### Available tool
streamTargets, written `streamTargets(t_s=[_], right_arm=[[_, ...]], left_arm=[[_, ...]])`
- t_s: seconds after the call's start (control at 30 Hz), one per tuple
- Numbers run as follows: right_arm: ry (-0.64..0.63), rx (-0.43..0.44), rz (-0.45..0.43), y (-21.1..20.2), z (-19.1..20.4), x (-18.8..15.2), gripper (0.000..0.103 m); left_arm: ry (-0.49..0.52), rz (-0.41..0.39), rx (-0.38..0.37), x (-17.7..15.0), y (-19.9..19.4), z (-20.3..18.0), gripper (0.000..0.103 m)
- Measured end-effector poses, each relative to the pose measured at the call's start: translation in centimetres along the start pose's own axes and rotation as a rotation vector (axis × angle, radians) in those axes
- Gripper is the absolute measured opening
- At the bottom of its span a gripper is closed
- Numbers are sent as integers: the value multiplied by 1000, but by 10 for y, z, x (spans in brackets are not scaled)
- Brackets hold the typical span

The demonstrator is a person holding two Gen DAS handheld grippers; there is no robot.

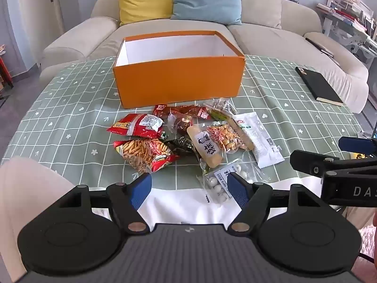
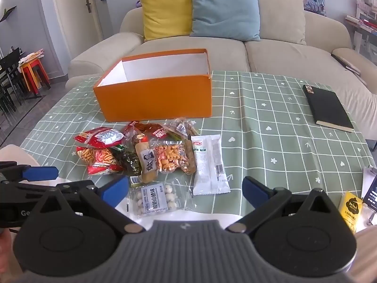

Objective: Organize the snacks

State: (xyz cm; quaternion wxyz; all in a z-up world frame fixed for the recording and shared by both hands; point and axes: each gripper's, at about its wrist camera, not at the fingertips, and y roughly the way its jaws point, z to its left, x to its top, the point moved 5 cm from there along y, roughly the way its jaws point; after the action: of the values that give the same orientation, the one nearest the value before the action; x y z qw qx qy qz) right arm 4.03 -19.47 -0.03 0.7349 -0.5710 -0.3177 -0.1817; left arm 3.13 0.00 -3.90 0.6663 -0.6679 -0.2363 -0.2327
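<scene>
The bag of white candy balls lay just ahead of the right tool; both tools gaped empty. Snacks overlapped before the orange box, so one grab might drag neighbours.

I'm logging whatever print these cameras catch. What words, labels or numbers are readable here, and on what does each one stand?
"DAS": white letters on the right gripper body, cut off at the picture's edge.
"Ge": white letters on the left gripper body, cut off by the other gripper.
"mini": on the yellow carton; the print below it is too small.
Pack of white balls: Chinese label and a number line, too blurred.
Other snack packs: print unreadable.
</scene>
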Motion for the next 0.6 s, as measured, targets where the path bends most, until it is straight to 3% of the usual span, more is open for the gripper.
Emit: streamTargets(t_s=[0.33,0.6], right_arm=[[-3,-3,3,0,0,1,99],[-3,-4,4,0,-1,0,99]], left_arm=[[-2,-3,5,-13,5,2,86],[-6,23,8,-4,4,3,86]])
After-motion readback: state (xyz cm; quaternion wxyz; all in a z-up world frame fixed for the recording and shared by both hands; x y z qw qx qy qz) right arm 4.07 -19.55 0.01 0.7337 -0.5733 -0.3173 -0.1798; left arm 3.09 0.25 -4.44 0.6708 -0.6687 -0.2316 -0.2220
